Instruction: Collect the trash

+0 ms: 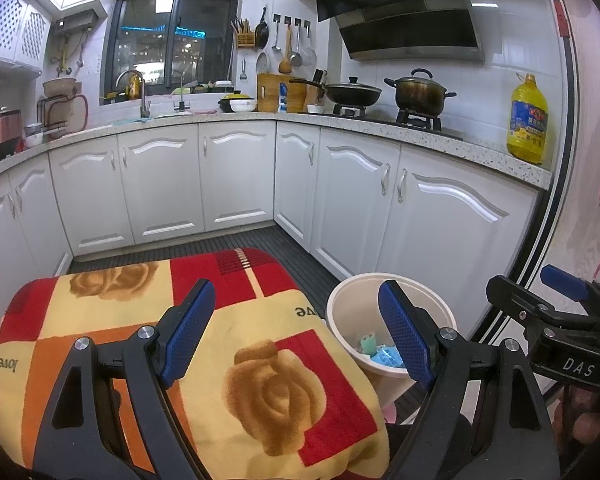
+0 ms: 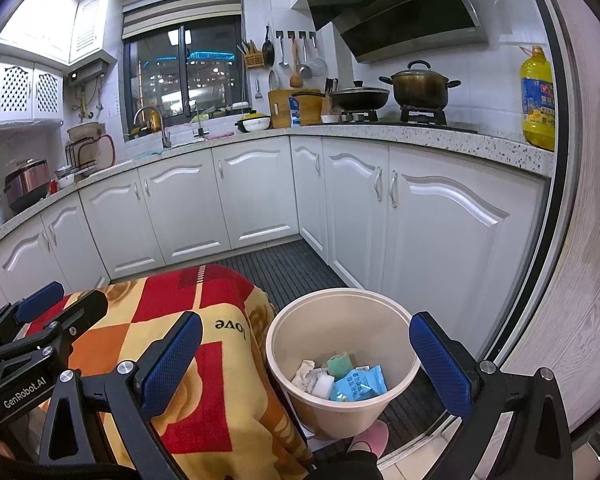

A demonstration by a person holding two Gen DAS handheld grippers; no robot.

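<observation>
The trash (image 2: pixel 342 376), a blue packet, a green sponge and white scraps, lies in the cream bin (image 2: pixel 404 312) on the floor beside the blanket-covered bench (image 2: pixel 188 300), whose top shows nothing left, so collecting looks finished; any next move calls for spotting more litter. The left hand-held gripper (image 1: pixel 298 334) and right hand-held gripper (image 2: pixel 306 364) hover side by side, tilted downward, jaws spread wide and empty.

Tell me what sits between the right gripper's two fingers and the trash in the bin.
Nothing. In the right wrist view the open right gripper frames the bin, and only air separates its fingers from the trash inside.
</observation>
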